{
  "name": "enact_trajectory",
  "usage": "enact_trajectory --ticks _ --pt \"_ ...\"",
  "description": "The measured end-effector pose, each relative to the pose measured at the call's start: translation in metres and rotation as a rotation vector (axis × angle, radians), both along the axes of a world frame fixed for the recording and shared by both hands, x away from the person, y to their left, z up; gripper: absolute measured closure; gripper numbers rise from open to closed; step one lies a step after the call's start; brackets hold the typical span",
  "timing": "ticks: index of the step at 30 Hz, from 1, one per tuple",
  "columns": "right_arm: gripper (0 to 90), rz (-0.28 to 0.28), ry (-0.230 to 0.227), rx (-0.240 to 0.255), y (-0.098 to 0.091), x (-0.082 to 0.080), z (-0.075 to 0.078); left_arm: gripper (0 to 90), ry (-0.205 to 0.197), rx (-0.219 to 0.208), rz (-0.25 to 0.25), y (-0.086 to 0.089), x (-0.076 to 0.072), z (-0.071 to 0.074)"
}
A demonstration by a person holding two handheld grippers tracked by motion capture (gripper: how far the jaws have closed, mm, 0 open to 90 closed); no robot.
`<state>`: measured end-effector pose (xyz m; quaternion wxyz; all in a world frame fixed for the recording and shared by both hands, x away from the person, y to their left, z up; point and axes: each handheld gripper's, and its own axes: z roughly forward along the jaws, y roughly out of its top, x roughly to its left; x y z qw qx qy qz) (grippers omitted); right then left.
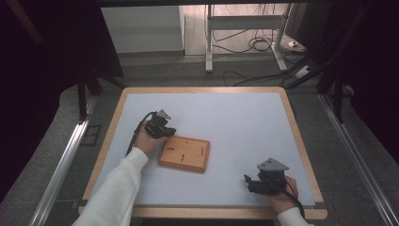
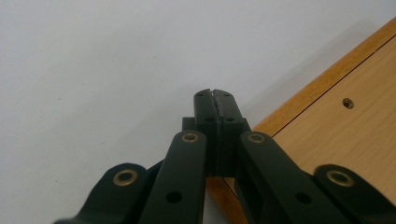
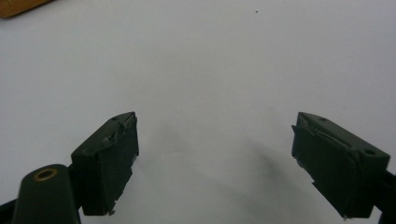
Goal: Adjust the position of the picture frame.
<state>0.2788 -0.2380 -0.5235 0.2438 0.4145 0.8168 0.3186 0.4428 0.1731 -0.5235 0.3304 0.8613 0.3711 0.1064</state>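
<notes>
A flat wooden board (image 1: pixel 184 153) with a darker rim and a few small dark marks lies on the white table top (image 1: pixel 226 117), left of centre. My left gripper (image 1: pixel 169 132) sits at the board's far left corner with its jaws pressed together and nothing between them. In the left gripper view its tips (image 2: pixel 215 95) rest over the white surface just beside the board's edge (image 2: pixel 322 84). My right gripper (image 1: pixel 248 182) is near the front right of the table, apart from the board. In the right gripper view its jaws stand wide apart (image 3: pixel 215 140) over bare white surface.
The table has a wooden border (image 1: pixel 301 141) and ends close to my right hand at the front. Beyond the far edge are metal stand legs (image 1: pixel 209 42) and loose cables (image 1: pixel 259 44) on the floor. A rail (image 1: pixel 61 165) runs along the left side.
</notes>
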Motion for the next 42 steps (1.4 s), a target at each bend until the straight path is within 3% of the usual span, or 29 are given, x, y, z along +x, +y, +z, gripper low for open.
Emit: enact_trajectory --ticks 6,16,25,36,42 --pt "14.6 0.007 -0.032 0.022 -0.001 -0.001 0.004 90.0 -0.005 0.002 -0.006 0.000 -0.004 0.001" --pt "14.6 -0.001 -0.045 0.036 -0.002 -0.002 0.007 90.0 0.007 -0.008 -0.026 0.003 -0.011 0.001" --pt "14.6 -0.002 -0.048 0.037 -0.002 -0.002 0.007 90.0 0.012 0.018 -0.053 0.005 -0.021 0.002" --pt "14.6 -0.009 -0.049 0.035 -0.002 -0.002 0.008 90.0 0.017 0.025 -0.076 0.013 -0.050 -0.004" --pt "14.6 -0.010 -0.046 0.032 -0.001 -0.002 0.007 90.0 0.018 0.002 -0.087 0.019 -0.067 -0.007"
